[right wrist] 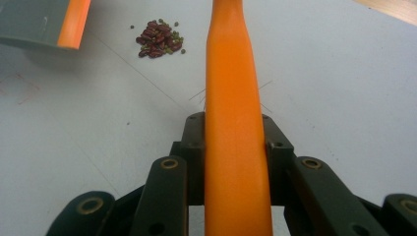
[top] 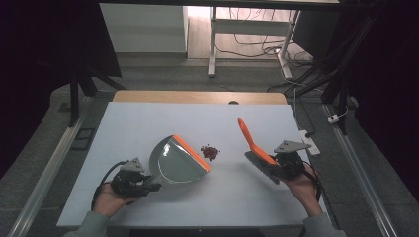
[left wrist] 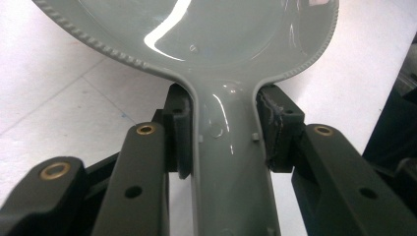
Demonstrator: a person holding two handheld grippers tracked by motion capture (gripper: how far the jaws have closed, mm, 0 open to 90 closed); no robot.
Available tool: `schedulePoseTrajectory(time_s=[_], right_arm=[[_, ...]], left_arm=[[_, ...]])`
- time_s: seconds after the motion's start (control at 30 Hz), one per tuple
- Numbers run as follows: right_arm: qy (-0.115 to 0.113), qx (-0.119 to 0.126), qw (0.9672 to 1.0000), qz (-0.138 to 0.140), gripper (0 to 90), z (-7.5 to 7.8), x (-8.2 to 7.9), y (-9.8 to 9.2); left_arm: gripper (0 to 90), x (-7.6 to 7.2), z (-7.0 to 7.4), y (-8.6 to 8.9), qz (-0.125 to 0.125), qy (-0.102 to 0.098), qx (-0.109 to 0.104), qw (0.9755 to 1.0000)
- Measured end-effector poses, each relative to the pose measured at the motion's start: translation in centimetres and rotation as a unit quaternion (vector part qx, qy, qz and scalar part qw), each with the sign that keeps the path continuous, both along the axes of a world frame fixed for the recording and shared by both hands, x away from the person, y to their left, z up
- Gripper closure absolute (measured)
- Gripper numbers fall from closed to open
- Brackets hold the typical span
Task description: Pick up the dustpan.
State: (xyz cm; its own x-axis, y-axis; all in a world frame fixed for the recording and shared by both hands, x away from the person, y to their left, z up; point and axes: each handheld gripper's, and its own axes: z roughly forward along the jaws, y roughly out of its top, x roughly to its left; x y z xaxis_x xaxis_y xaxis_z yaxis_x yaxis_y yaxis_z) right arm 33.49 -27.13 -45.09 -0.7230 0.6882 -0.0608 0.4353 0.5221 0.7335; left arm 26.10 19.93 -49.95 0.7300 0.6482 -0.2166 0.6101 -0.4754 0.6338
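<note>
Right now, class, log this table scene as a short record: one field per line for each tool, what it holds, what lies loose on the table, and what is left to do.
left tool: shut on the dustpan handle
dustpan: grey, orange lip, lip facing the beans
right tool: shut on the brush
brush: orange handle pointing away from the person, bristle end near the tool
beans: small dark red pile, loose on the table, between dustpan lip and brush
table: white top
left to do: beans not yet swept into the dustpan
</note>
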Motion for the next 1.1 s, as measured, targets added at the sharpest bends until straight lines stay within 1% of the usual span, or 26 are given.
schedulePoseTrajectory(time_s=[0.1, 0.2, 0.33, 0.4, 0.53, 0.67, 0.83, 0.87, 0.93, 1.1], right_arm=[[0.0, 0.0, 1.0, 0.001, 70.8, 0.0, 0.0, 0.0], [0.0, 0.0, 1.0, 0.001, 70.8, 0.0, 0.0, -0.1], [0.001, -0.001, 1.0, -0.001, 70.8, -0.1, 0.1, -0.2], [0.001, 0.0, 1.0, -0.001, 70.8, -0.1, 0.1, -0.2], [0.001, 0.0, 1.0, -0.002, 70.8, -0.1, 0.1, -0.2], [0.003, -0.003, 1.0, -0.003, 70.8, -0.3, 0.2, -0.1], [0.003, -0.004, 1.0, -0.002, 70.8, -0.3, 0.3, -0.1], [0.004, -0.004, 1.0, -0.002, 70.8, -0.3, 0.3, -0.1], [0.004, -0.004, 1.0, -0.002, 70.8, -0.3, 0.3, -0.1], [0.004, -0.004, 1.0, 0.0, 70.8, -0.3, 0.5, 0.2]], left_arm=[[61.4, 0.2, -0.3, -0.1, 0.004, 0.011, 0.006, 0.9999], [61.3, 0.4, -0.6, 0.1, 0.009, 0.024, 0.005, 0.9997], [61.4, 0.7, -0.9, 0.4, 0.025, 0.047, 0.006, 0.9986], [61.3, 0.8, -1.0, 0.5, 0.029, 0.051, 0.01, 0.9982], [61.4, 1.0, -1.1, 0.7, 0.033, 0.059, 0.005, 0.9977], [61.3, 1.2, -1.4, 0.8, 0.037, 0.069, 0.008, 0.9969], [61.3, 1.6, -1.5, 0.5, 0.018, 0.077, 0.008, 0.9968], [61.4, 1.8, -1.6, 0.4, 0.017, 0.081, 0.01, 0.9965], [61.4, 2.1, -1.6, 0.2, 0.02, 0.092, 0.004, 0.9956], [61.4, 2.7, -1.6, -0.1, 0.015, 0.096, 0.001, 0.9953]])
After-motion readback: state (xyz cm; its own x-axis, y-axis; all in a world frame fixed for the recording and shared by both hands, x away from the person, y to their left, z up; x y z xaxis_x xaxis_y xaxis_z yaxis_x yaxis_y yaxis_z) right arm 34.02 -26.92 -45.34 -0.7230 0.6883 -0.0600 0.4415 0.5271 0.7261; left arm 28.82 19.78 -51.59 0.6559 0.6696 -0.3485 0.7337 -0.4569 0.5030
